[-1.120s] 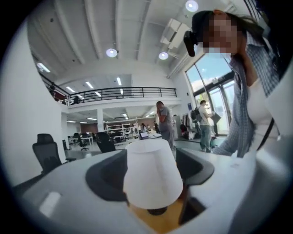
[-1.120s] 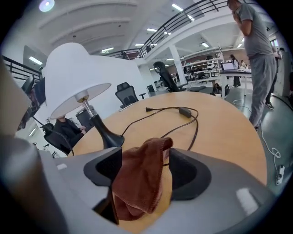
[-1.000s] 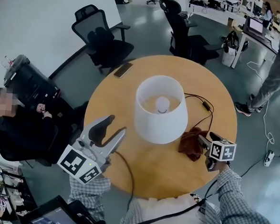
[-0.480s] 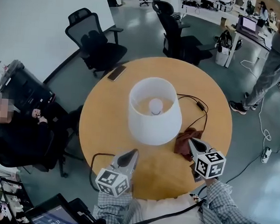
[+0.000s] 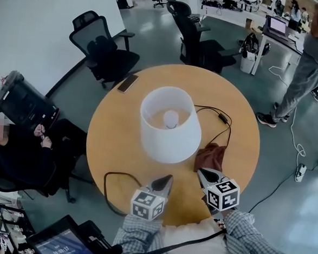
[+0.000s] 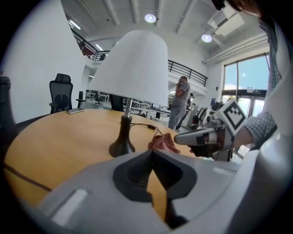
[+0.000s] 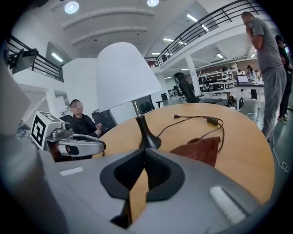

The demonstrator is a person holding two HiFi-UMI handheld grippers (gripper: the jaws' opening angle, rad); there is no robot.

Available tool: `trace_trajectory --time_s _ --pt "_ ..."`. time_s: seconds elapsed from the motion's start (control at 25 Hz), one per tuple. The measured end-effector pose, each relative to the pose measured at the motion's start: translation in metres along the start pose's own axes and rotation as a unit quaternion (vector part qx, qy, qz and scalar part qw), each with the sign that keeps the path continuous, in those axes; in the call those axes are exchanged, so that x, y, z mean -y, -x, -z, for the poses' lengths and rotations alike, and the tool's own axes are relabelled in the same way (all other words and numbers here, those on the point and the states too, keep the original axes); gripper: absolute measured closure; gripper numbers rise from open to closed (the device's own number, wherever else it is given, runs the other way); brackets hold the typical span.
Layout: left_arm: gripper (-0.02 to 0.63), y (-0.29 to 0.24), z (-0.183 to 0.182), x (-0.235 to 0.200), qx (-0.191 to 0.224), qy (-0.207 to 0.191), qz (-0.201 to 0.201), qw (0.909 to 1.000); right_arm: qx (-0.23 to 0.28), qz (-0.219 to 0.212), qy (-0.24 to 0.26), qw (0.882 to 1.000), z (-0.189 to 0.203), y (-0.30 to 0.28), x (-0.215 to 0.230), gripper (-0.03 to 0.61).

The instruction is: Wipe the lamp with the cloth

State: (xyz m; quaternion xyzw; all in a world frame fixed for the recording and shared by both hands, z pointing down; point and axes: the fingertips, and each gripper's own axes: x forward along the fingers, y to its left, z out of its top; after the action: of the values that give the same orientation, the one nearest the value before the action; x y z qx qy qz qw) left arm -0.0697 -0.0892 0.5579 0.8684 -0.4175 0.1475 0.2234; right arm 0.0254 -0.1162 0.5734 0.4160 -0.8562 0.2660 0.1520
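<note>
1. A lamp (image 5: 170,124) with a white tapered shade, a slim black stem and a black base stood upright near the middle of the round wooden table (image 5: 114,142). Its bulb showed through the open top of the shade.
2. The crumpled dark red cloth (image 5: 210,156) lay on the table just beside the lamp, to its right and toward the person. Neither claw held it.
3. The left gripper (image 5: 168,178) was on the person's side of the lamp, pointing toward its base. Its claw was pressed together with nothing in it.
4. The right gripper (image 5: 200,171) was to the right of the lamp with its tip at the near edge of the cloth. Its claw was pressed together and empty. Contact with the cloth could not be told.
5. A black power cord (image 5: 220,116) looped from the lamp's base round behind the cloth, with its plug lying on the table.
6. A second black cable (image 5: 115,176) curled on the table left of the lamp, near the edge. A dark flat phone (image 5: 128,83) lay beyond the lamp to its left.
7. A seated person in dark clothing (image 5: 21,152) was off the table left of the lamp. A standing person in grey (image 5: 311,53) was well to its right.
</note>
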Motion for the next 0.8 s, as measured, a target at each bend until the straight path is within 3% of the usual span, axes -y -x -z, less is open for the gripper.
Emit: trace_trajectory --time_s 0.8 --pt "0.609 -0.005 0.009 0.014 -0.025 -0.003 0.020 0.9995 -0.021 -0.012 -0.001 1.000 0.011 0.000 -0.001 0.575"
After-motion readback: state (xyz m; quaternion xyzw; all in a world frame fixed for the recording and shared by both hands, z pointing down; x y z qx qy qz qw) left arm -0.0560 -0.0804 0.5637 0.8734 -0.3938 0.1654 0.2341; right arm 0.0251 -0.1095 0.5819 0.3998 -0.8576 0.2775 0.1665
